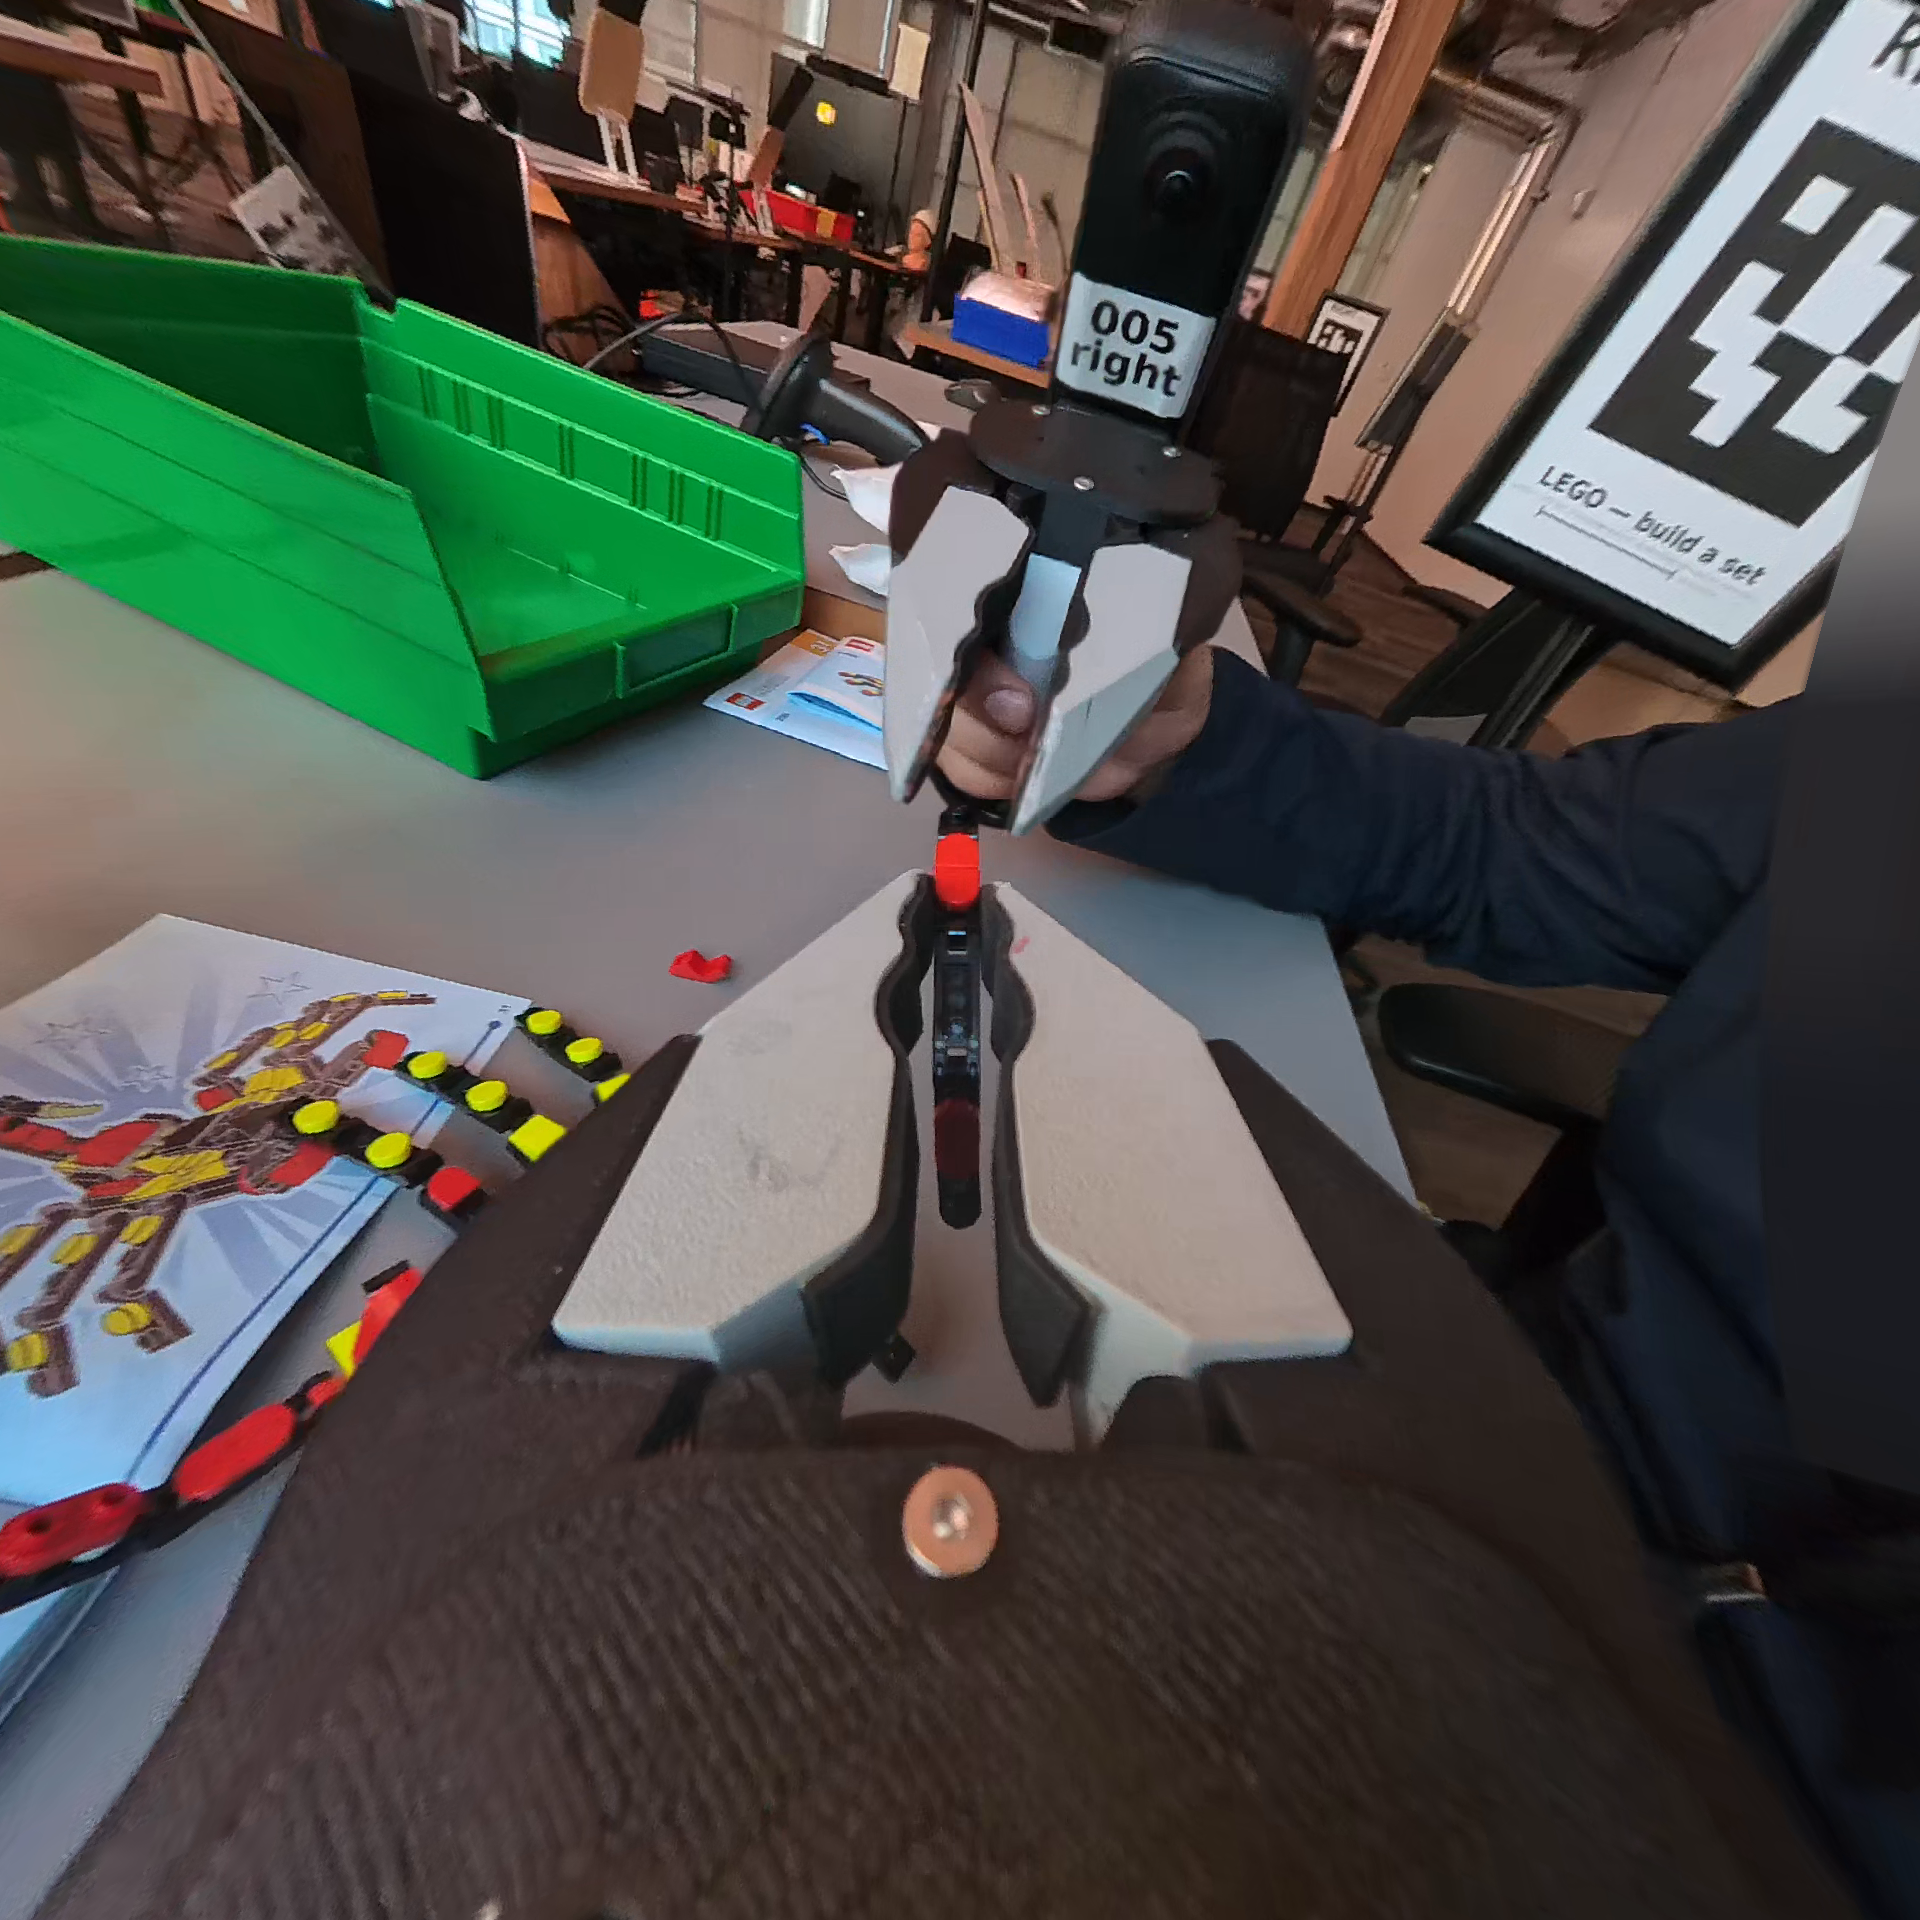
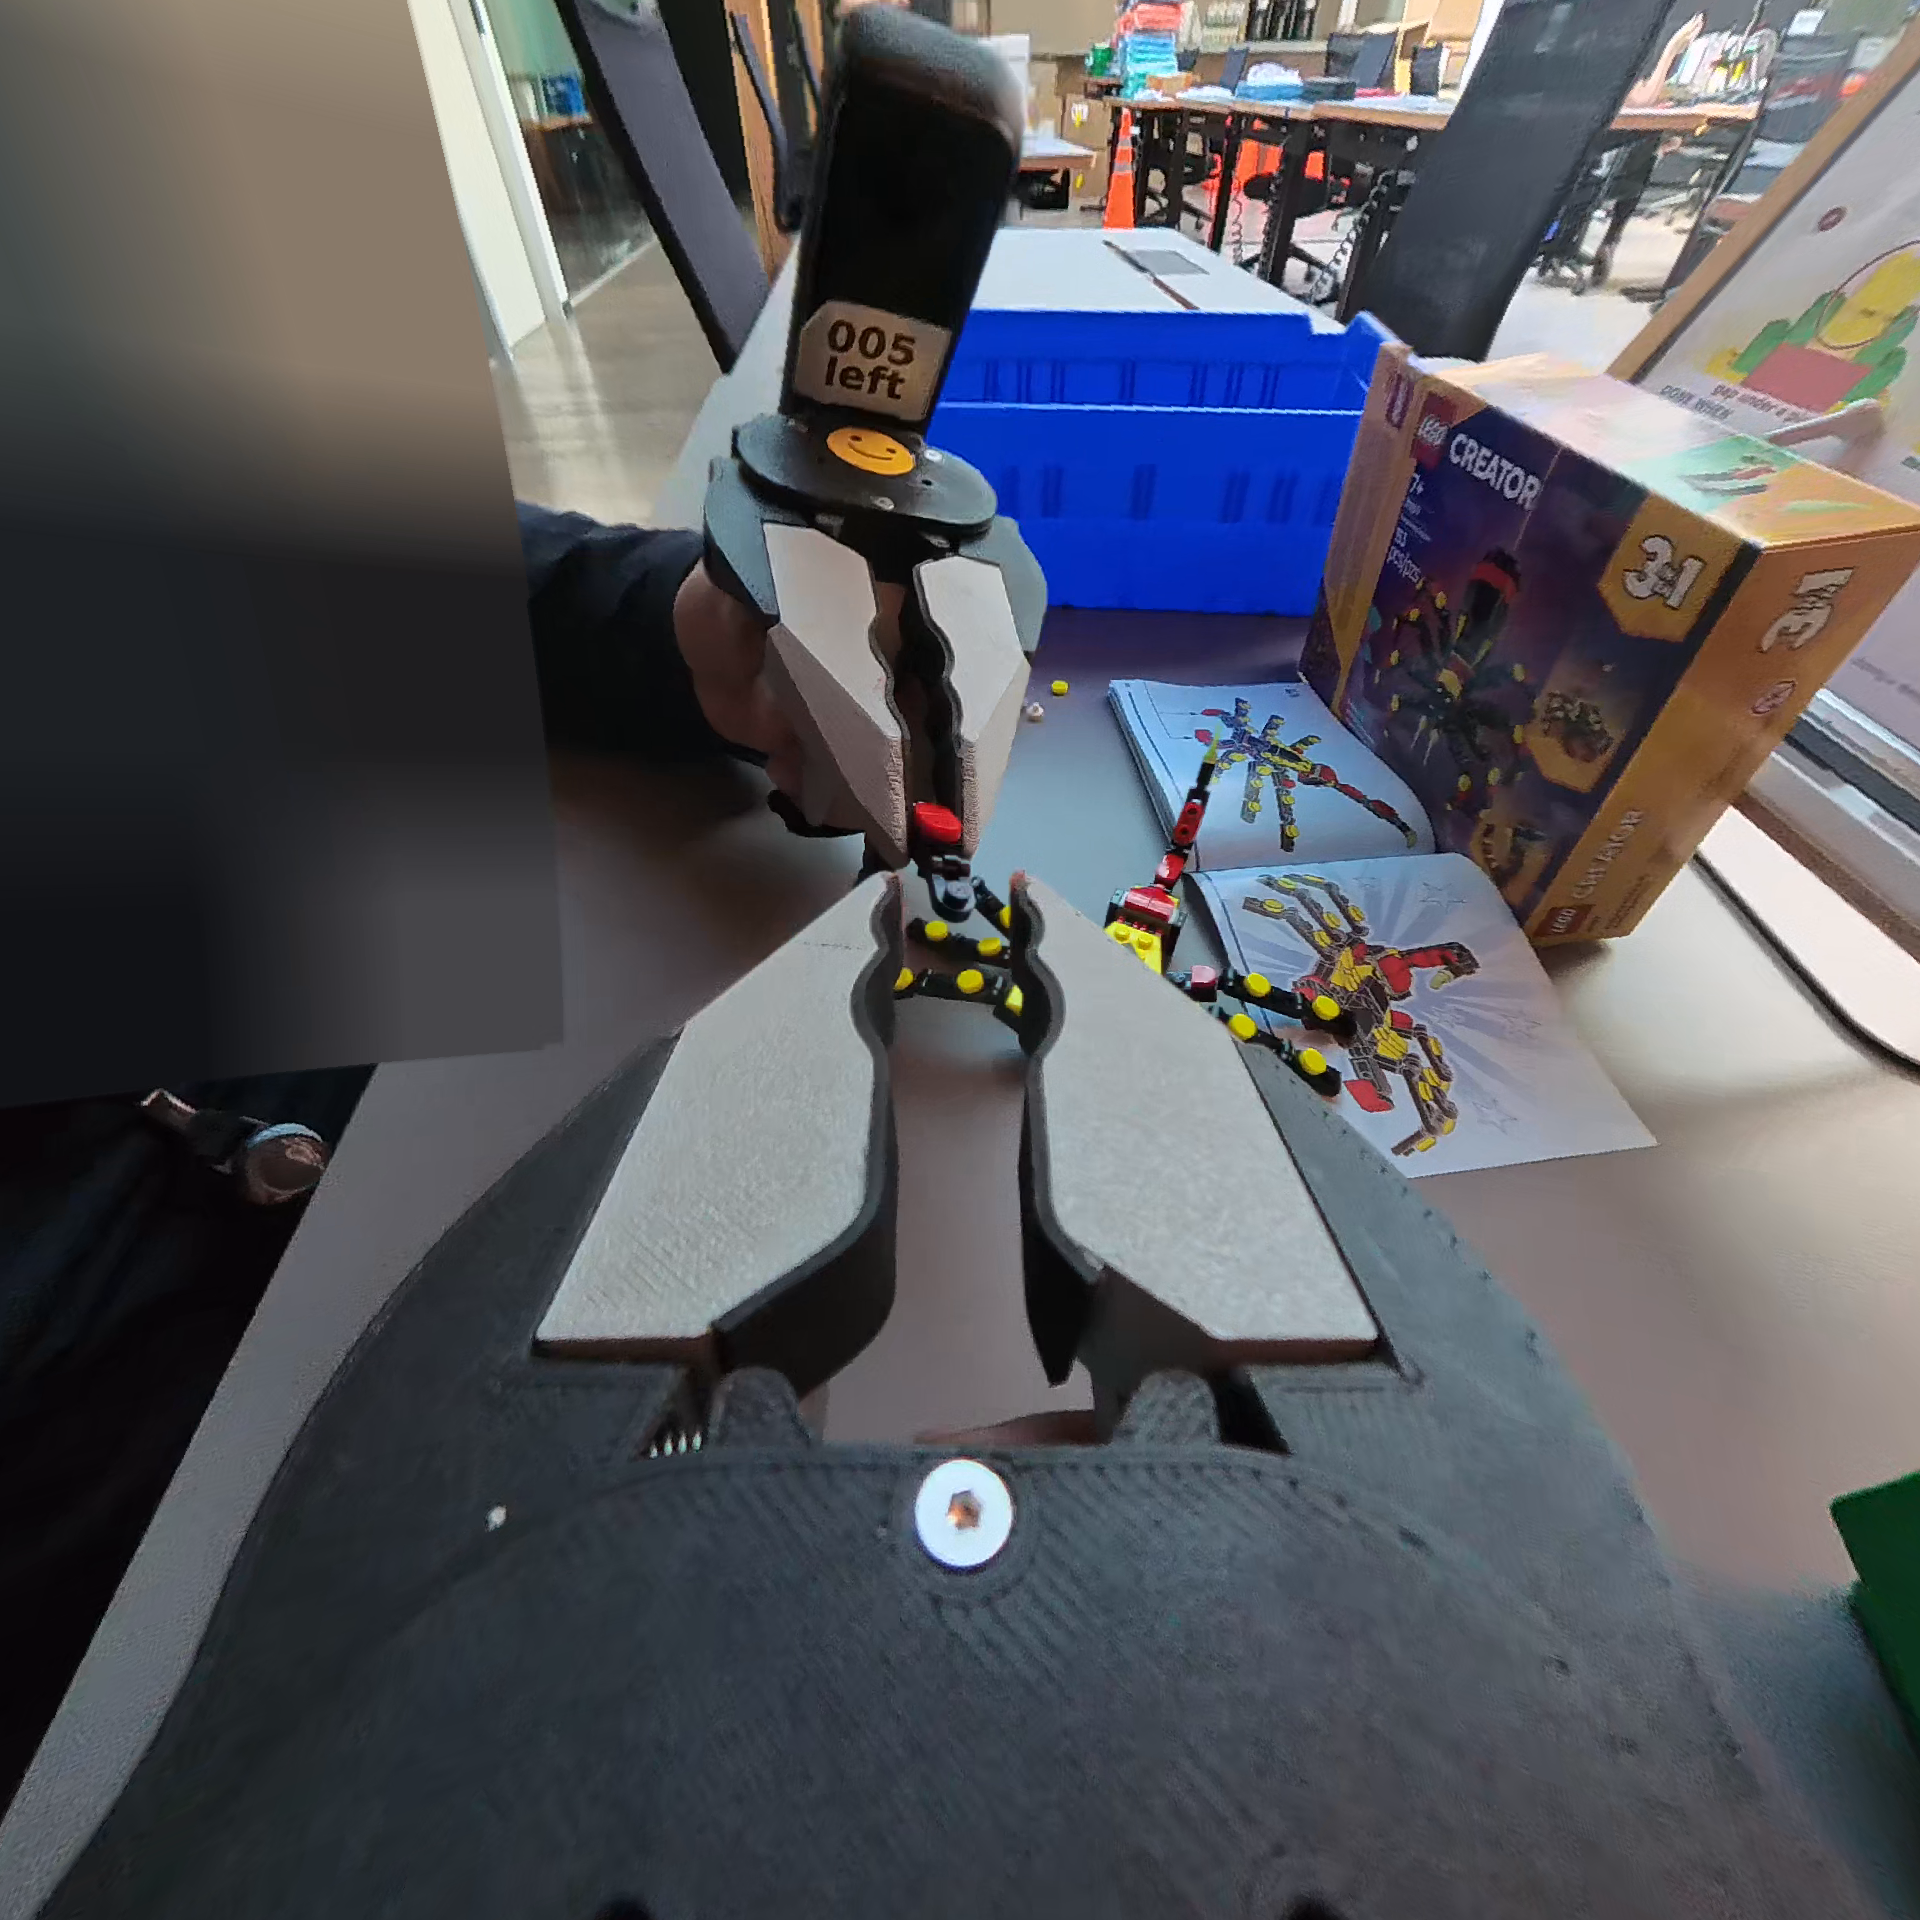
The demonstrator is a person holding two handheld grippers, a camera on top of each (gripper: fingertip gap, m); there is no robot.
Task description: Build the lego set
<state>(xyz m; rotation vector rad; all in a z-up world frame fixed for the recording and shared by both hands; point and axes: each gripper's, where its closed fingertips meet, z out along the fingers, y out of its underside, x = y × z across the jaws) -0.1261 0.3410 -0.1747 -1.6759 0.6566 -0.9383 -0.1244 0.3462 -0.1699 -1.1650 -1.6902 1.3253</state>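
The left tool [image 1: 954,896] is clamped narrowly on a thin black-and-red leg piece [image 1: 956,1039], held above the counter [image 1: 416,831] beside the instruction booklet [image 1: 156,1143]. The right tool [image 2: 954,896] stands slightly parted, gripping nothing. Light, jointed, likely to pop apart; best pinched along its stiff black bar.

Right gripper [image 2: 954,896] fingers parted; left gripper [image 2: 928,831] clamps black-red lego limb [image 2: 938,844] opposite.

grey-padded black gripper [image 1: 956,894], navy sleeve [image 1: 1403,831]
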